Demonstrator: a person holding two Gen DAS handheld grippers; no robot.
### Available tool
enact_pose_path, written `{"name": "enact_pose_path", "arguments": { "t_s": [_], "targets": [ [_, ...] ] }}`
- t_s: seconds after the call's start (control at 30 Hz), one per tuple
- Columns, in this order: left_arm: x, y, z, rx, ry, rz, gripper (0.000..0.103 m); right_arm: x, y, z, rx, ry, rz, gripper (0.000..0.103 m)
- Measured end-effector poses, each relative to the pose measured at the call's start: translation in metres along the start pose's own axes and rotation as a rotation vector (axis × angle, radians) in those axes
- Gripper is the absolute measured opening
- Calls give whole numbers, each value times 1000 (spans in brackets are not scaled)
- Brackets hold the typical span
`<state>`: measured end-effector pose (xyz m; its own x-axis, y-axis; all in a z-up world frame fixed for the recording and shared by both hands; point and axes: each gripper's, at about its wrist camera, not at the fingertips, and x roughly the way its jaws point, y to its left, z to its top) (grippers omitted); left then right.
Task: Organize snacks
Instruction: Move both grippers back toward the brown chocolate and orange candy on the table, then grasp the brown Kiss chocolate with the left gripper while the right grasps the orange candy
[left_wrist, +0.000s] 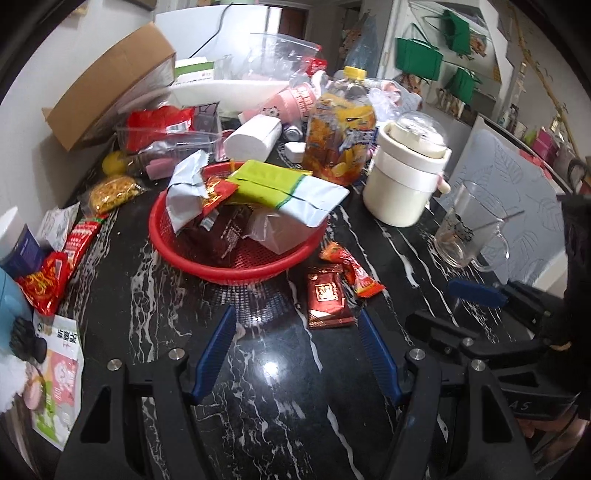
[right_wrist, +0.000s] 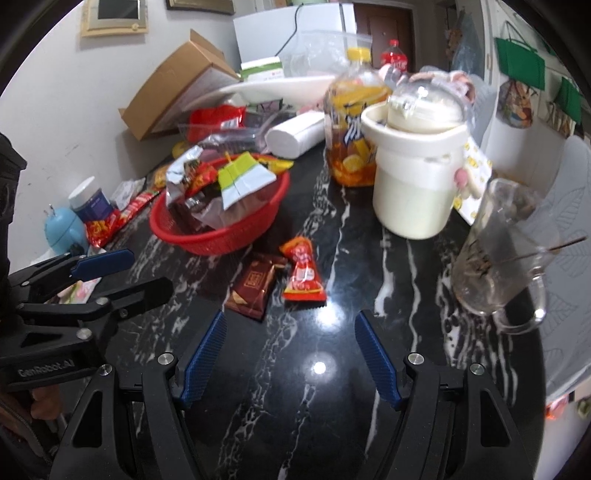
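Black marble table (right_wrist: 332, 424): both grippers, left gripper (left_wrist: 297, 354) and right gripper (right_wrist: 290, 354), jaws wide and empty; approach the brown packet (right_wrist: 255, 288) flat (basket (right_wrist: 207, 240) at ten o'clock).

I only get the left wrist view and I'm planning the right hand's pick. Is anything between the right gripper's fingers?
Observer: No. The right gripper is open, with only bare black marble tabletop between its fingers.
Operator: Which loose snack is nearest to it?
Observer: The brown snack packet, just ahead of it on the red basket side.
Operator: Anything behind the cream pot?
Observer: A white sheet with yellow print shows behind the cream pot.
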<state>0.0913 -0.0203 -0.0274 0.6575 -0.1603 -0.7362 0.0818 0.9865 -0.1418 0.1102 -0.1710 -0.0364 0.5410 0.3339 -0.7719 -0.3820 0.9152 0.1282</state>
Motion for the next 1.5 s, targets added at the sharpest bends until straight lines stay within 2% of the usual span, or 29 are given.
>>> {"name": "enact_pose_path", "arguments": {
  "t_s": [0.17,0.37,0.6,0.7,0.8,0.83,0.93,1.4,1.5],
  "targets": [
    [14,9,-1,-25,-11,35,68,25,-5,2,-8,50,1,72],
    [35,20,1,-87,33,-1,68,52,-13,12,-15,88,2,71],
    [51,22,5,-102,51,-28,68,85,-21,25,-34,142,2,60],
    [57,20,5,-112,65,-51,68,91,-20,32,-53,134,12,56],
    [61,18,6,-111,67,-69,68,95,-17,36,-89,123,-3,38],
    [62,17,6,-111,67,-70,68,96,-15,36,-106,120,-13,26],
    [63,13,6,-112,67,-78,68,94,-12,35,-142,115,-25,20],
    [94,-20,9,-37,118,-74,67,64,-48,11,8,115,-1,19],
    [99,-25,11,-14,117,-39,60,61,-51,8,22,110,2,19]
  ]
}}
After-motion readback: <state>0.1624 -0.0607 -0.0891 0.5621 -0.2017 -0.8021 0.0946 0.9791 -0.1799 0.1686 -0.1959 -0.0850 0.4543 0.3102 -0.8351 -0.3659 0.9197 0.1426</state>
